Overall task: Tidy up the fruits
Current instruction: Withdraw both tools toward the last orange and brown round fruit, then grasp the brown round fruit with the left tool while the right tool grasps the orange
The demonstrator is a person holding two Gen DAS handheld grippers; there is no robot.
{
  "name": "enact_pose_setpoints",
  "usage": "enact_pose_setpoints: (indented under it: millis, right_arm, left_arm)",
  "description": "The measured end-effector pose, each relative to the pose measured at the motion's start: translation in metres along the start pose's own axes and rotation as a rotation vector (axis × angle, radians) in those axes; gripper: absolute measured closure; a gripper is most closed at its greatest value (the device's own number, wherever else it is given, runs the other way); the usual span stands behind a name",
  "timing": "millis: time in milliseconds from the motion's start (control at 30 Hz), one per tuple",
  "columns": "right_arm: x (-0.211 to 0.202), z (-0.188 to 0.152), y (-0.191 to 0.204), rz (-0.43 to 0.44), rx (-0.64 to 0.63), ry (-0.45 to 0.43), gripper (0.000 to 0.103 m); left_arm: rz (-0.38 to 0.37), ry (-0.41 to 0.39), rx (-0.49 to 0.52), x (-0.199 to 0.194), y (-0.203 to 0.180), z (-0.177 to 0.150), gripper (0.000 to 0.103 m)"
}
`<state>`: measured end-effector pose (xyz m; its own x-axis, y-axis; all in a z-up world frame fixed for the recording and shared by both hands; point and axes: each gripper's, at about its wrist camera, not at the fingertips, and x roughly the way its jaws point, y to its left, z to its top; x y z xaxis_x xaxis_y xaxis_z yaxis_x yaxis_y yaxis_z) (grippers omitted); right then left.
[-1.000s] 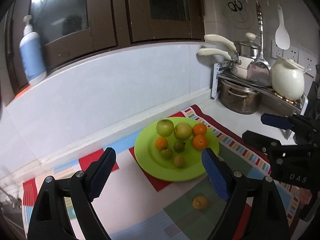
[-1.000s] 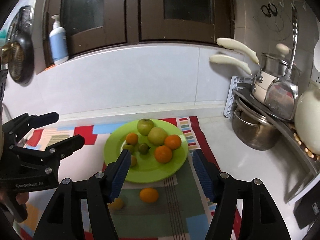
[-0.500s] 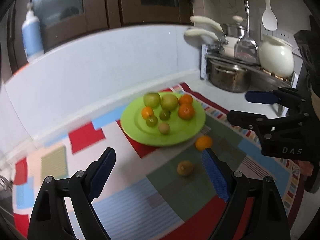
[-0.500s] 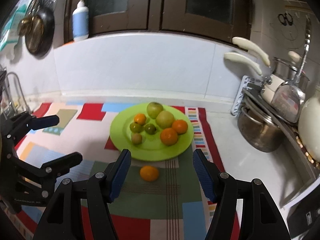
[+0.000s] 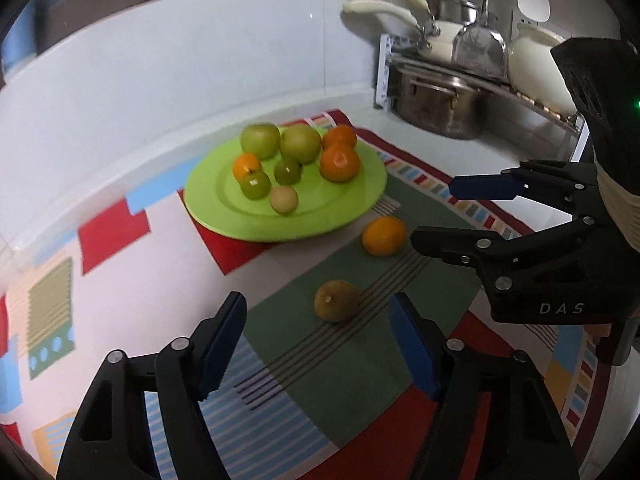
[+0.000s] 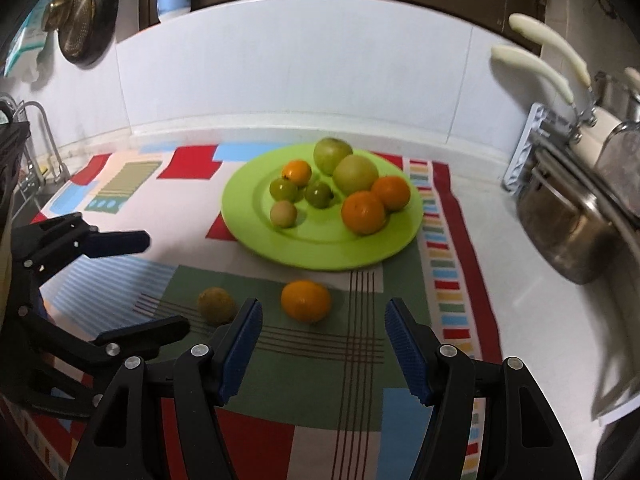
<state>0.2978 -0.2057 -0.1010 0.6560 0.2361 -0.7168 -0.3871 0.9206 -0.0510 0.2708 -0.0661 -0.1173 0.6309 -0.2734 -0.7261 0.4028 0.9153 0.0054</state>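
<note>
A green plate (image 5: pixel 332 216) (image 6: pixel 320 248) on a patchwork mat holds several fruits: green apples, oranges and small green ones. Two fruits lie loose on the mat in front of it: an orange (image 5: pixel 383 236) (image 6: pixel 306 301) and a brownish-green fruit (image 5: pixel 336 301) (image 6: pixel 215 305). My left gripper (image 5: pixel 320 340) is open and empty, just short of the brownish fruit; it also shows in the right wrist view (image 6: pixel 156 284). My right gripper (image 6: pixel 322 340) is open and empty, just short of the loose orange; it also shows in the left wrist view (image 5: pixel 444 212).
A rack with a steel pot (image 5: pixel 436 106) (image 6: pixel 568 236), pans and a white kettle (image 5: pixel 536 68) stands at the right. The white tiled wall (image 6: pixel 300 72) runs behind the plate. A faucet (image 6: pixel 40 136) and sink edge are at the left.
Both grippers have dropped lower and moved in toward the mat. The loose orange and brownish fruit now sit close in front of the open fingers. No fruit has moved.
</note>
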Motion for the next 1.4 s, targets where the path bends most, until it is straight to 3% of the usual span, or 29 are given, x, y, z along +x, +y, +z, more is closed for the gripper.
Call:
enact_pose_setpoints:
  millis: [333, 467, 500, 767, 867, 1400]
  right_arm:
    - [0.032, -0.003, -0.002, 0.047, 0.014, 0.059, 0.046]
    - [0.04, -0.002, -0.002, 0.056, 0.022, 0.068, 0.049]
    - [0.042, -0.001, -0.002, 0.057, 0.026, 0.069, 0.049]
    - [0.058, 0.003, 0.001, 0.073, 0.053, 0.087, 0.056]
    - [0.062, 0.002, 0.002, 0.078, 0.054, 0.098, 0.066]
    - [0.018, -0.009, 0.018, 0.055, 0.152, 0.028, 0.066]
  left_arm:
    - [-0.057, 0.048, 0.007, 0.027, 0.002, 0.0, 0.061]
    - [-0.093, 0.063, -0.006, 0.034, 0.006, 0.0, 0.068]
    - [-0.099, 0.067, -0.007, 0.035, 0.006, 0.0, 0.074]
    - [-0.076, 0.048, -0.039, 0.029, 0.016, 0.004, 0.075]
    - [-0.06, 0.039, -0.044, 0.026, 0.018, 0.005, 0.075]
    - [-0.05, -0.008, -0.072, -0.01, 0.023, -0.001, 0.075]
